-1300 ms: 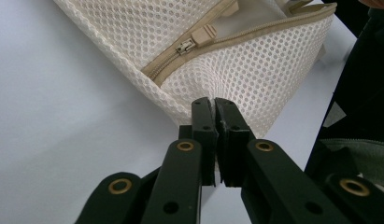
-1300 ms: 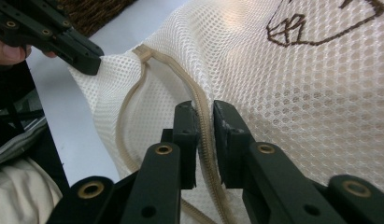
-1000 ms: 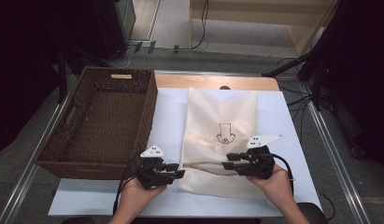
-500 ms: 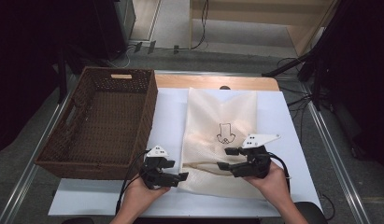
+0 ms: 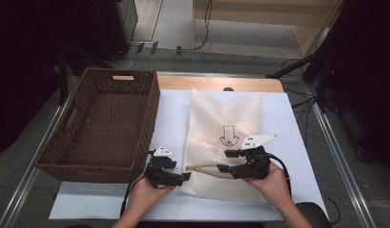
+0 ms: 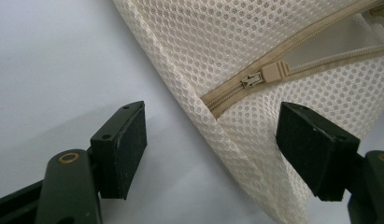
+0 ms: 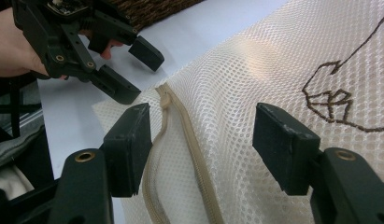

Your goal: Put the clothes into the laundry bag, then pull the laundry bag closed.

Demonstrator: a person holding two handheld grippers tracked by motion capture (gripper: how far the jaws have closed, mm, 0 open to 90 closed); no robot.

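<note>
A cream mesh bag (image 5: pixel 224 142) lies flat on the white table (image 5: pixel 287 123), in the middle of the high view and running from the upper centre down toward the lower centre. A brown line drawing (image 5: pixel 228 137) sits near its middle. Along its lower part runs a beige zipper (image 5: pixel 202 167), partly undone, so that the two rows of teeth part into a narrow gap. In the left gripper view the zipper pull (image 6: pixel 264 74) shows in the upper right of the frame, at the point where the teeth still join.

The left claw (image 5: pixel 187 175) lies at the bag's lower left corner, in the lower centre of the high view. Its jaws have just been opening and now stand wide apart; the bag's edge lies between them, with neither pad pressing on the mesh. The left hand (image 5: pixel 147 194) comes up from the bottom edge.

The right claw (image 5: pixel 225 161) sits over the bag just right of the zipper, pointing left toward the other claw. Its jaws have also just been moving and stand well apart, with mesh and zipper beneath the gap and nothing gripped. The right hand (image 5: pixel 274 183) holds it from the lower right.

A brown wicker basket (image 5: pixel 69 147) stands on the left of the table, just beside the bag's left edge.
</note>
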